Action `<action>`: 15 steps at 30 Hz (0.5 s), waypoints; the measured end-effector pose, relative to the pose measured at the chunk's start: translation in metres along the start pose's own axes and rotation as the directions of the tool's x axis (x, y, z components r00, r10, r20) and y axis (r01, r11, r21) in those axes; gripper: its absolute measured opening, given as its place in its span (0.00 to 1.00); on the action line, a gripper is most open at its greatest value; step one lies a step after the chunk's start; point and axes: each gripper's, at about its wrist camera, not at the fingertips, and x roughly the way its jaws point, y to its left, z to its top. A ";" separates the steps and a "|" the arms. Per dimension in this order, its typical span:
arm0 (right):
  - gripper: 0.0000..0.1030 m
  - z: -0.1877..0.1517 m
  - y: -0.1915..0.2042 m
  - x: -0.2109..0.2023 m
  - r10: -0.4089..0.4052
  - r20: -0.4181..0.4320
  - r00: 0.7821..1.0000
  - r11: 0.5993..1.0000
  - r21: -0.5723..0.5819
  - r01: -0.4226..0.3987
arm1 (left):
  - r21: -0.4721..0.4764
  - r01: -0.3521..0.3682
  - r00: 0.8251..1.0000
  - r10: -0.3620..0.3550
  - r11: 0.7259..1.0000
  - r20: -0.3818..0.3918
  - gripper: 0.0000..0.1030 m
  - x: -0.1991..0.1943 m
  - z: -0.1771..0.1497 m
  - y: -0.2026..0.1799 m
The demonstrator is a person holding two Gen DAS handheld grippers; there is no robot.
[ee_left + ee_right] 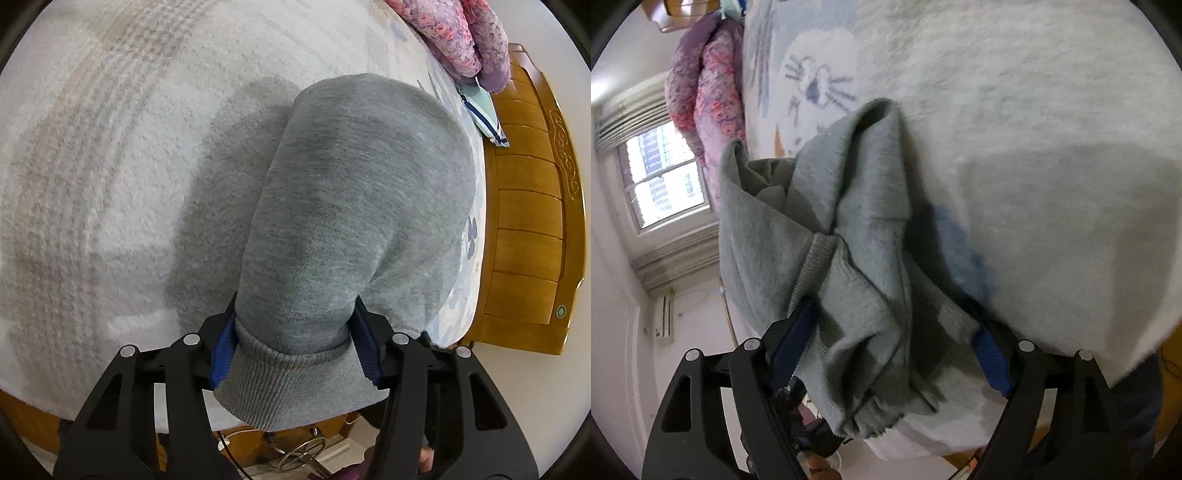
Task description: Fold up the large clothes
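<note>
**Grey sweatshirt bunched at the near edge of the bed, fold barely begun**

We note the grey sweatshirt [351,206] lying on the pale fleece blanket [110,184], its bulk towards the right side of the bed, close to the wooden bed frame [535,221]. In the left wrist view a ribbed cuff or hem sits between the blue pads of our left gripper [295,354]; both pads touch the cloth, the jaws about half apart, so we read it as clamped on that ribbed band.

In the right wrist view the same garment is a crumpled heap [849,240], with a ribbed edge and folds spilling towards us. Our right gripper [890,350] stands wide; cloth lies between the fingers, but the right pad looks clear of it. We judge it open, not gripping.

Progress, as we judge it: little done. No flat panel, no aligned sleeves, no neat crease. Left to do: spread, square up, fold.

Room: broad bare blanket to the far and left side, good for laying out. The near blanket edge is just beneath both grippers, so cloth could slide off. A floral quilt [701,92] is heaped at the far end.
</note>
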 end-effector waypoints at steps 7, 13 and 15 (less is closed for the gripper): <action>0.66 0.005 0.004 0.012 0.060 -0.020 0.998 0.997 -0.052 -0.061 | -0.035 0.031 0.999 -0.030 0.999 0.046 0.73 -0.003 -0.020 0.021; 0.25 0.004 0.047 0.010 -0.014 -0.057 0.998 0.991 -0.130 0.007 | -0.026 -0.007 1.000 0.007 1.000 0.013 0.50 -0.004 -0.018 0.007; 0.22 0.000 0.068 0.004 -0.044 -0.066 0.997 0.982 -0.184 0.032 | -0.014 -0.007 1.000 0.007 1.000 0.006 0.46 -0.015 -0.015 -0.001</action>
